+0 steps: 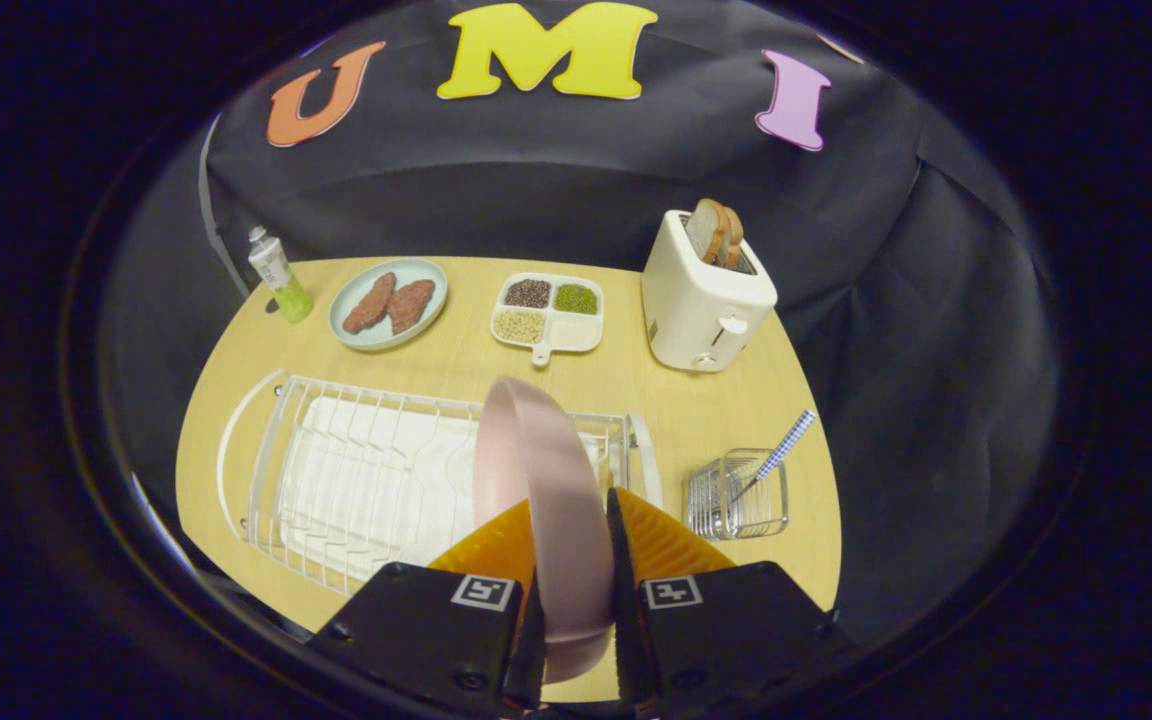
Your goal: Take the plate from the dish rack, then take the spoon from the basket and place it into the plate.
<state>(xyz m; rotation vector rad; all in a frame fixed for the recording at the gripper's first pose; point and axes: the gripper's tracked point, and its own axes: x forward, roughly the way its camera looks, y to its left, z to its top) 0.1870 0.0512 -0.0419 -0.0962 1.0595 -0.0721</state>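
Observation:
A pink plate stands on edge between my two fingers, its rim reaching up over the right end of the white wire dish rack. My gripper is shut on the plate, one finger pressing each face. Whether the plate's lower rim still rests in the rack is hidden by the fingers. To the right of the rack sits a small wire basket with a spoon leaning out of it, its checked blue-and-white handle pointing up and right.
At the back of the wooden table stand a white toaster holding bread slices, a divided tray of beans, a pale plate with two meat patties and a small green bottle.

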